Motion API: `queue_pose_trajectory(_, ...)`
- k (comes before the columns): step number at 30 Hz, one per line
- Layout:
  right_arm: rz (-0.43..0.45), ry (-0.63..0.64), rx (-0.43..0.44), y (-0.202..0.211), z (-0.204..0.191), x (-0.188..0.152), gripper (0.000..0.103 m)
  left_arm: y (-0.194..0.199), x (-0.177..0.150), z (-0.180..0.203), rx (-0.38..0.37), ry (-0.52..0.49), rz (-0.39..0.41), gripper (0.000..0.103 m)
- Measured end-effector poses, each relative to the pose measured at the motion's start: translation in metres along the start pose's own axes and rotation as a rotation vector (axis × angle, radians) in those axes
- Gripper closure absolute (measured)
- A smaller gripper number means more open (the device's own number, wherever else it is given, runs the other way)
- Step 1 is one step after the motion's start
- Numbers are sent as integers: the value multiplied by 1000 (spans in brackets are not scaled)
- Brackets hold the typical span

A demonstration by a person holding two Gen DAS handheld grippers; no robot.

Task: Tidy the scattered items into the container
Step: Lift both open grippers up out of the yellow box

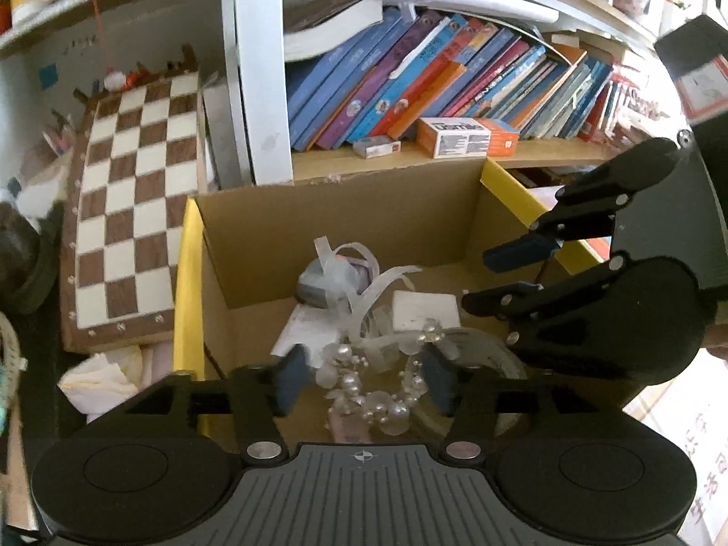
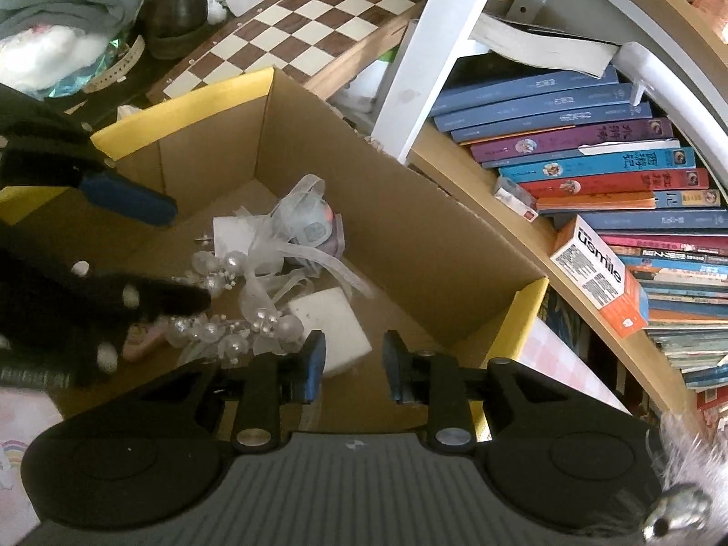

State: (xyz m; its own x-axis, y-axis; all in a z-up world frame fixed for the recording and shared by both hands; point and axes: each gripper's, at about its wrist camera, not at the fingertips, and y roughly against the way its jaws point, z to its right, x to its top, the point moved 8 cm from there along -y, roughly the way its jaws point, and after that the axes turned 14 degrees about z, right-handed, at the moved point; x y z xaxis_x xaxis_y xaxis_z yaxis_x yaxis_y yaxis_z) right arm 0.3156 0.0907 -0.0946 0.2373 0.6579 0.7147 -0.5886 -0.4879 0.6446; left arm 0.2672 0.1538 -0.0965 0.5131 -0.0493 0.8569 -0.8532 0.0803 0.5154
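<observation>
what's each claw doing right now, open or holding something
Left claw: open over the box, pearl garland between its fingers but not gripped.
Right claw: open, holding nothing, over the box.

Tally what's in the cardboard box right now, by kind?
Inside the cardboard box:
Pearl bead garland with white ribbon: 1
White foam block: 1
White card: 1
Grey pouch: 1
Pink item, partly hidden: 1
Total: 5 visible; more may lie underneath.
</observation>
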Motion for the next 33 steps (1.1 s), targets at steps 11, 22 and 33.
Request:
queue_pose_trajectory(11,87,-88,-47,47,10,7,63,43,18,-1,69,-43,109,11)
queue_pose_trajectory(22,183,-142,-99,100,0,6,39,88,13,-2,89,2,162,8)
queue_pose_trajectory(33,200,-183,-87,136,-24,-19,23,126,-5,-2,98,52,176,6)
